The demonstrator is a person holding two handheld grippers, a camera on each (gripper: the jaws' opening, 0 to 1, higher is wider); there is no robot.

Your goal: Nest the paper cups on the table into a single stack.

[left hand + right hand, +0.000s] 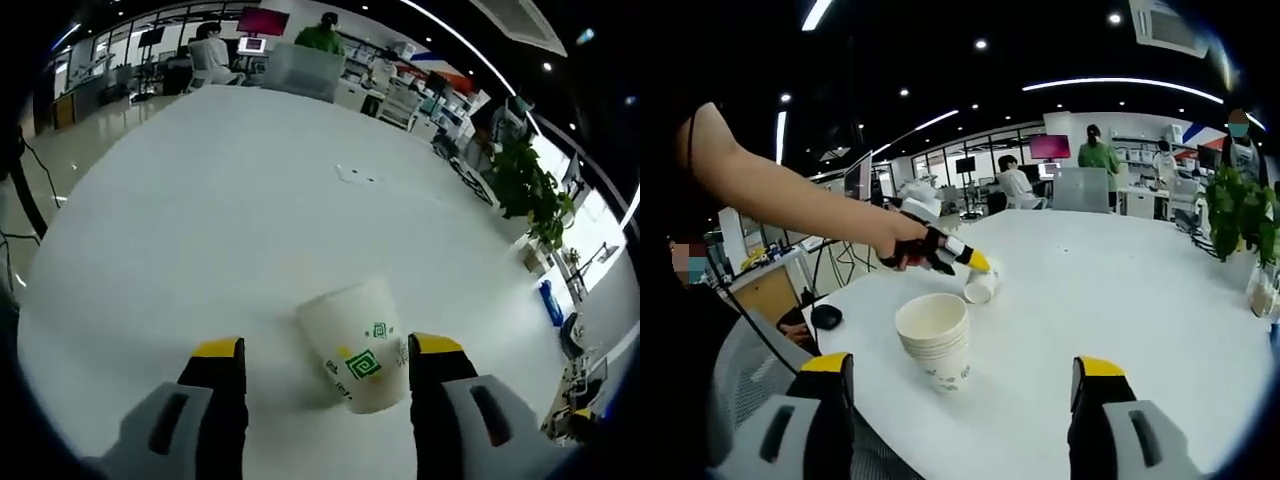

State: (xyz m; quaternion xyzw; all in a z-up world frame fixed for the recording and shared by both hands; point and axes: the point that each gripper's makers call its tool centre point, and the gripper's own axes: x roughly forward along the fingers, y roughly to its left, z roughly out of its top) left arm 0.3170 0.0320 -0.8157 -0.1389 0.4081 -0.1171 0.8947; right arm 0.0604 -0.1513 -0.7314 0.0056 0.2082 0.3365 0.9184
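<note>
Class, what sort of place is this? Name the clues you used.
Probably an open-plan office or lab: people at desks with monitors, strip ceiling lights, potted plant by the window, and a large white table.

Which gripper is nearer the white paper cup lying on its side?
Left. The left gripper has its open jaws either side of the lying white paper cup; the right gripper hangs back, nearer the upright cup stack.
</note>
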